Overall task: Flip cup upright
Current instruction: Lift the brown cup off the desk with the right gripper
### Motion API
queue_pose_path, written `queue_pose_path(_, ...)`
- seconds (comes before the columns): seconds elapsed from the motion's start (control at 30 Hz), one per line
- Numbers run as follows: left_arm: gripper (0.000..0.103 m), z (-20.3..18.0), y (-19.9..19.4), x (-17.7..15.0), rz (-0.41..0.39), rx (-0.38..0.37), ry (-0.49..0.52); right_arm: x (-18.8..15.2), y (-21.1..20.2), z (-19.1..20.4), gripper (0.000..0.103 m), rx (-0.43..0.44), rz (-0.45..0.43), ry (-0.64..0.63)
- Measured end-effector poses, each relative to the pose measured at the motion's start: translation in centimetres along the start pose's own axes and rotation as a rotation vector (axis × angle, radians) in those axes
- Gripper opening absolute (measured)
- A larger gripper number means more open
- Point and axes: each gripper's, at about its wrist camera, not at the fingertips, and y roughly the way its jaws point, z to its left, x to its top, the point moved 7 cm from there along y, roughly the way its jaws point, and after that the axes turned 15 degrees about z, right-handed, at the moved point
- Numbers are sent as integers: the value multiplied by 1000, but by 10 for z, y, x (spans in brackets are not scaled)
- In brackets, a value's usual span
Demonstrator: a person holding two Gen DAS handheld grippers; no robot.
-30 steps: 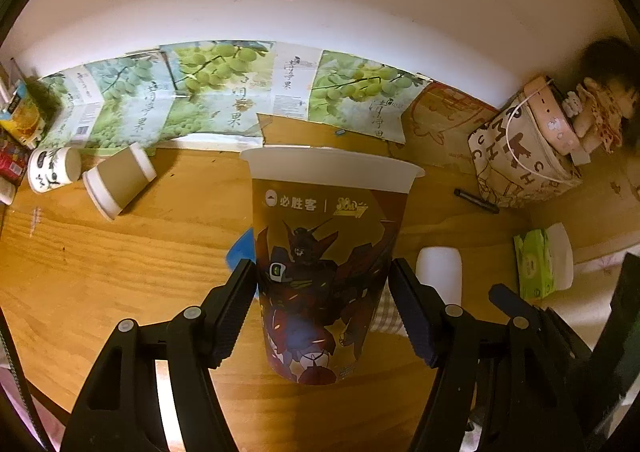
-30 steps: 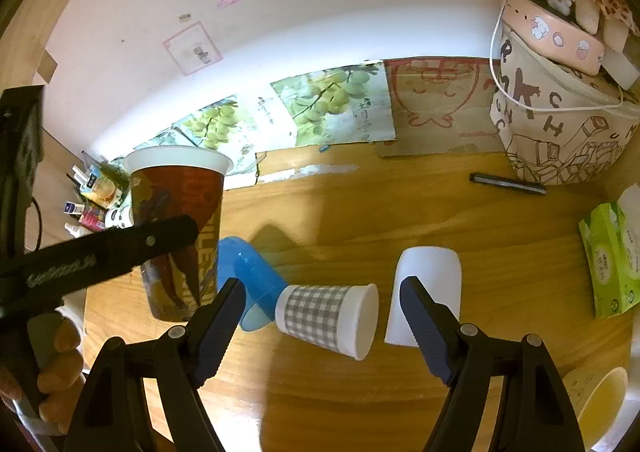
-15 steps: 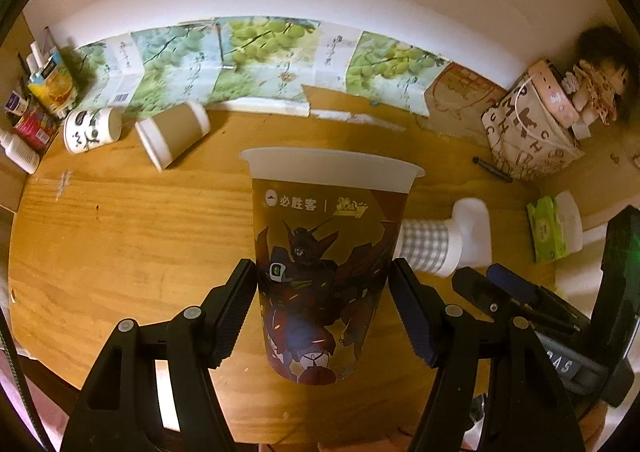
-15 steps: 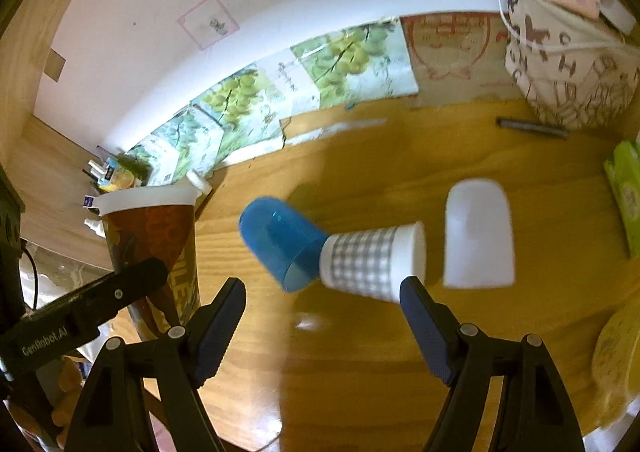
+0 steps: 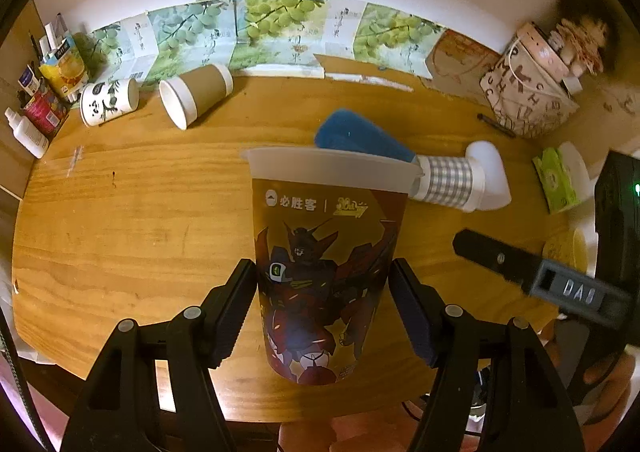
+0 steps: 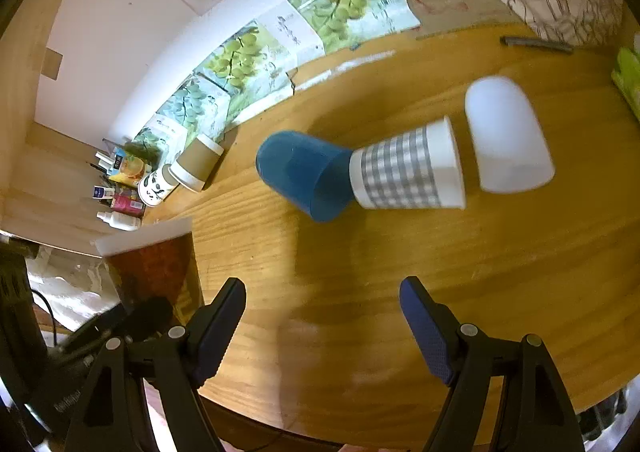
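My left gripper [image 5: 322, 292] is shut on a tall brown robot-print cup [image 5: 326, 252], held upright with its white rim on top, above the table's near edge. The cup also shows at the left of the right wrist view [image 6: 154, 272]. My right gripper [image 6: 322, 316] is open and empty above the table. Beyond it lie three cups on their sides: a blue cup [image 6: 304, 174], a grey-checked white cup [image 6: 408, 170] and a plain white cup [image 6: 506, 136]. They also show behind the held cup in the left wrist view: blue [image 5: 360, 134], checked [image 5: 448, 184], white [image 5: 490, 172].
A brown paper cup [image 5: 196, 92] and a panda mug [image 5: 108, 102] lie on their sides at the back left beside bottles [image 5: 26, 128]. A patterned bag [image 5: 528, 100], a pen [image 5: 496, 125] and a green tissue pack [image 5: 558, 180] are at the right. Grape-print boxes [image 5: 276, 36] line the wall.
Both grippers have pulled back and risen, so the table looks farther away. The left still holds the robot-print cup upright. The right stays open.
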Motion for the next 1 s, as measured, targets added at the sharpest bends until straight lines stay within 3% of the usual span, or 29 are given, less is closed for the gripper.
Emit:
queue_pose_path(0.43,72,-2,38,-30,21,-11,56,-13,13,-16,80,9,-2,67)
queue_pose_path(1.0,72,-3,72,-34,67,-32,48,-17,27,-34,80,6,35,117)
